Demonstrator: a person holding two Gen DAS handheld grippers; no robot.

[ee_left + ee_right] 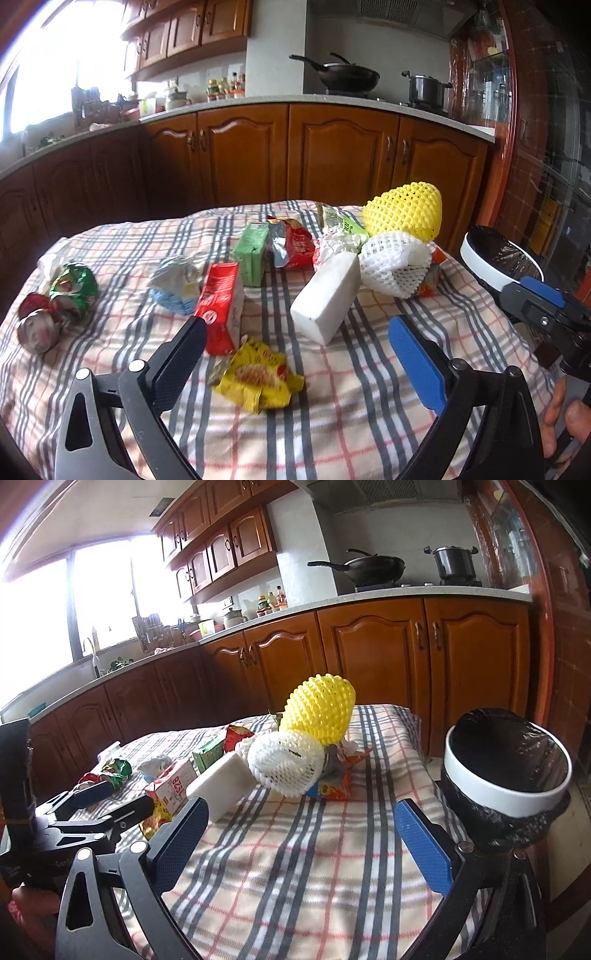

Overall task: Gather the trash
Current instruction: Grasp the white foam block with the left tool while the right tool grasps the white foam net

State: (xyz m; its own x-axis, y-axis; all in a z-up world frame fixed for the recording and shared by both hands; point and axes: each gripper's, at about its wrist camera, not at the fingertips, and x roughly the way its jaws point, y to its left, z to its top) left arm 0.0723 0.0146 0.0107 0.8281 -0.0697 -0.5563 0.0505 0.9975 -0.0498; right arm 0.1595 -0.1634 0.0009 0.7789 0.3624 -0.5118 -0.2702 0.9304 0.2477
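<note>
- Both grippers were spread wide and held nothing: our left gripper (297, 354) hung just over the near part of the checked tablecloth (332, 424), and our right gripper (299, 830) hovered over a bare stretch of the cloth, off to the right.
- Trash lay scattered across the cloth, none of it gathered as far as we could see. A yellow snack wrapper (258, 380) sat nearest, between the left gripper's fingers in its own view, so we judged it the likeliest first pick.
- Just behind it stood a red carton (221, 299) and a white block (327, 295), with a green carton (253, 254) and crumpled wrappers further back.
- Crushed cans (55, 302) lay well apart at the far left.
- A yellow foam net (317, 710) rested on a white foam net (286, 762) toward the right side.
- Beyond the table's right edge stood a white-rimmed bin (506, 794) with a black liner, close to our right gripper; we took that placement as meant to keep drops short.
- We judged the thin wrapper would need a low, flat pinch, since it could slide on the cloth.
</note>
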